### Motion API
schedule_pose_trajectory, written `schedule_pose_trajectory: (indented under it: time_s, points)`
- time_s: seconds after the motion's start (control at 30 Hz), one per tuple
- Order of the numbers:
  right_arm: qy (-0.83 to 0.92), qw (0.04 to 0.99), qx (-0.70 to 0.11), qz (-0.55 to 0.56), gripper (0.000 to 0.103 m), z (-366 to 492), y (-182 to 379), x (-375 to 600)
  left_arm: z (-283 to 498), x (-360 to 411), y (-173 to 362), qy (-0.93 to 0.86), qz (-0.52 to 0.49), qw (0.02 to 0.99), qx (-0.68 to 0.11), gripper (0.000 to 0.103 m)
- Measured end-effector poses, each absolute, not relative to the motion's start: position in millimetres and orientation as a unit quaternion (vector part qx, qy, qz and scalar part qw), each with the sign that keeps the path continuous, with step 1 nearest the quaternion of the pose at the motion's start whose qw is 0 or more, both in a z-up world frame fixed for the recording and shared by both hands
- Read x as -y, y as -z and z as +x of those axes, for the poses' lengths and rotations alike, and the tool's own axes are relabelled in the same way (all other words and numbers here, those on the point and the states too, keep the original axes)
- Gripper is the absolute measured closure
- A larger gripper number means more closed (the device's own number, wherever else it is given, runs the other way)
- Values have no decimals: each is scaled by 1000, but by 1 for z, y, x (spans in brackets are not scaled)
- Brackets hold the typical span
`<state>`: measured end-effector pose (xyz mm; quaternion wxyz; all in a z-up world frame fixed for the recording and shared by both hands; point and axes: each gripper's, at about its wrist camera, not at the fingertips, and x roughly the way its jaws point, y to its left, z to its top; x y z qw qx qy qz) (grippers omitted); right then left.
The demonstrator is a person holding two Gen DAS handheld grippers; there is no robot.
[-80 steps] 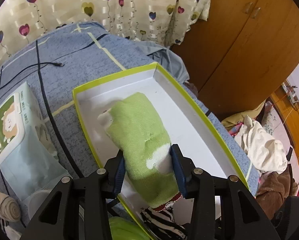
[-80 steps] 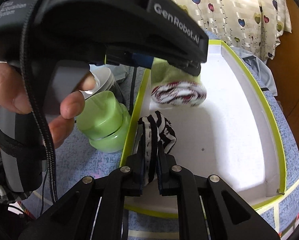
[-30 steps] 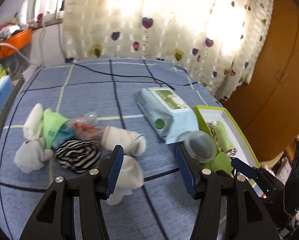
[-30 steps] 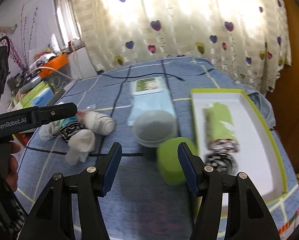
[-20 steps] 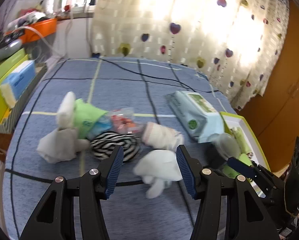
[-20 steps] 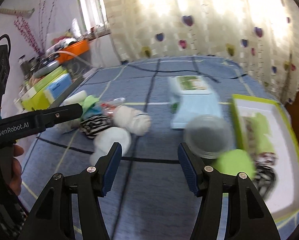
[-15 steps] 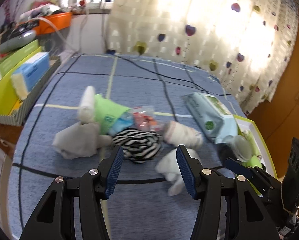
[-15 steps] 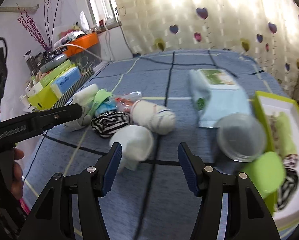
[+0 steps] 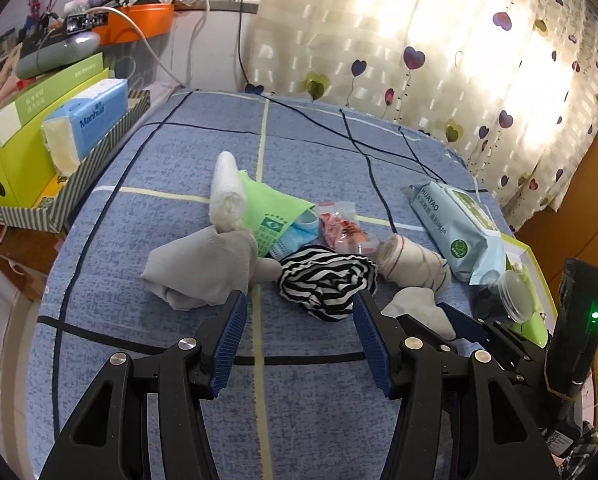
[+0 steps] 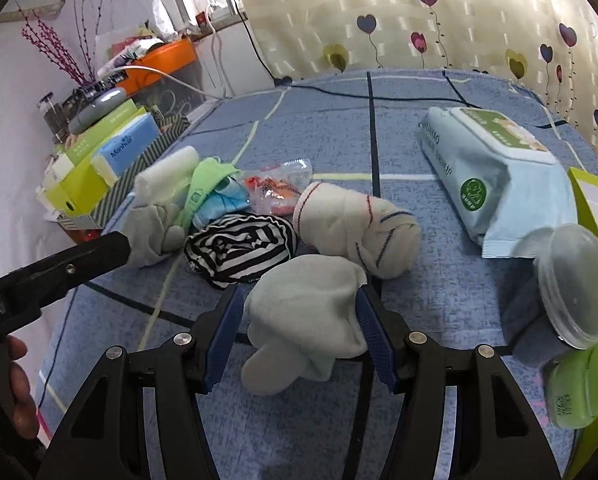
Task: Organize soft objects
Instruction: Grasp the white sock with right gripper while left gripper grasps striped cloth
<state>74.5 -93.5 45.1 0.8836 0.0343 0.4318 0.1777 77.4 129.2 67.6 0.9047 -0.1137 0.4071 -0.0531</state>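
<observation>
Blue checked bed (image 9: 179,152) holds a heap of rolled socks. Right tongs (image 10: 299,322), spread wide, straddle a pale sock (image 10: 307,320); left tongs (image 9: 297,334), released, face a striped sock (image 9: 327,280). Pickup step; next, close and carry right to the green-rimmed tray (image 9: 529,254).

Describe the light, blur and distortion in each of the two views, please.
Left wrist view: sunlit curtain overexposed, bedspread evenly lit, sharp, lines bowed by the fisheye. Right wrist view: same backlight, wipes pack and clear lidded jar slightly smeared, pale sock sharp.
</observation>
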Motion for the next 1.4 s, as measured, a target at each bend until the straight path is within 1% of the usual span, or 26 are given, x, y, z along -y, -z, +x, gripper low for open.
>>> schedule_pose_trajectory:
  time_s: [0.27,0.4,0.43,0.47,0.5,0.53,0.67,1.13,1.3,1.4]
  points:
    - [-144,880,-452,12,43,80,-35,90,90,-126,-56,63,-104,897,-425,48]
    - [-143,883,-447,7,43,76,-35,91,98,-118,-52,71,-93,895,-431,48]
    - [-146,883,-447,8,48,75,-35,93,100,-116,-50,74,-90,894,-433,48]
    - [-147,883,-446,9,55,75,-35,93,103,-114,-49,75,-86,893,-435,48]
    - [-146,884,-444,10,57,75,-36,94,104,-112,-49,77,-85,893,-435,48]
    - [-147,885,-442,10,61,74,-37,95,106,-110,-48,80,-82,893,-436,48]
    - [-153,884,-440,17,66,71,-38,101,116,-99,-42,89,-70,890,-442,48]
    - [-148,888,-434,36,67,56,-47,131,142,-70,-24,98,-28,882,-460,48]
    - [-156,887,-433,43,67,58,-46,135,149,-67,-18,85,-30,881,-464,48]
    - [-158,887,-432,45,67,58,-45,136,151,-63,-17,87,-19,881,-465,45]
